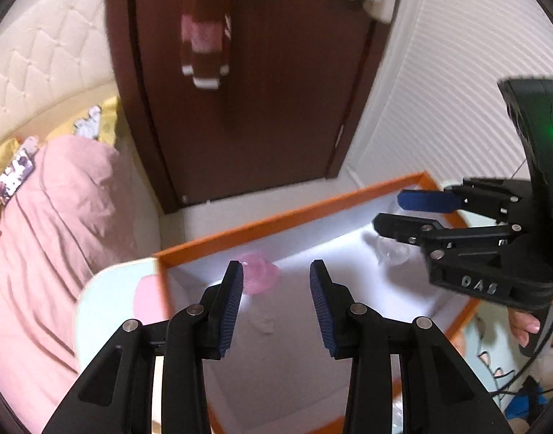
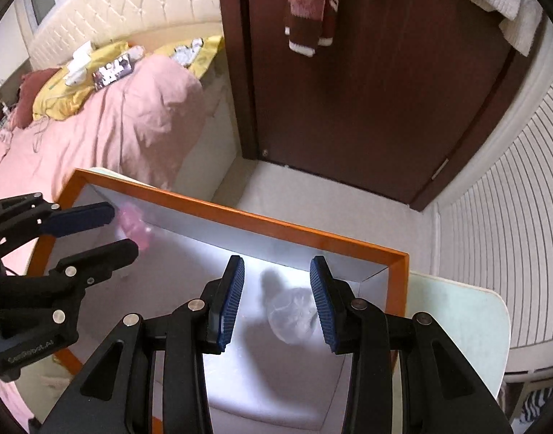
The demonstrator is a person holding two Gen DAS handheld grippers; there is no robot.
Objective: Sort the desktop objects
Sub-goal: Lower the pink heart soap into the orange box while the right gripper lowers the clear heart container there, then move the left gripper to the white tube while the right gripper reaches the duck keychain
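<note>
Orange-rimmed box [image 2: 218, 213] fills the pale table [image 2: 461, 311], and both targets sit inside it on the white floor. Left gripper [image 1: 276, 300] hovers wide open, nothing held, lined up on the pink crumpled bag [image 1: 256, 276] at the far left corner. Right gripper [image 2: 276, 302] is spread just as wide and empty over the clear crumpled bag [image 2: 292, 320] on the right. Both look feather-light, soft and slippery film — best pinched across a bunched fold, not the loose edge.
</note>
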